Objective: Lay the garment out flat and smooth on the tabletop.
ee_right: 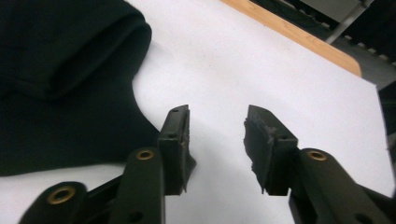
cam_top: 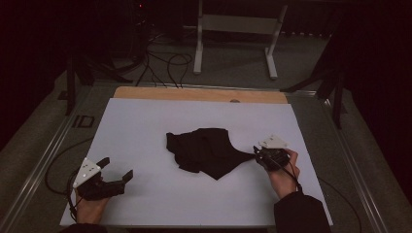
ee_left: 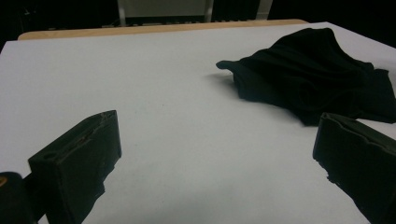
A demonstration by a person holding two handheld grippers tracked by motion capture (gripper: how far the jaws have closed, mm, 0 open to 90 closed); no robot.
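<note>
A crumpled black cloth (cam_top: 206, 151) lies in the middle of the white sheet (cam_top: 141, 126). My right gripper (cam_top: 256, 152) sits at the cloth's right corner, low over the sheet. In the right gripper view its jaws (ee_right: 218, 112) stand open with bare sheet between them, and the cloth (ee_right: 60, 84) lies just left of the left jaw. My left gripper (cam_top: 117, 167) is open near the front left of the sheet, well apart from the cloth. In the left gripper view its jaws (ee_left: 217, 119) are spread wide, with the cloth (ee_left: 308, 79) ahead to the right.
A wooden strip (cam_top: 199, 93) shows at the far edge of the table beyond the sheet. A white metal stand (cam_top: 233, 24) and cables (cam_top: 165, 63) are on the floor behind. Metal rails (cam_top: 43, 155) run along both sides of the table.
</note>
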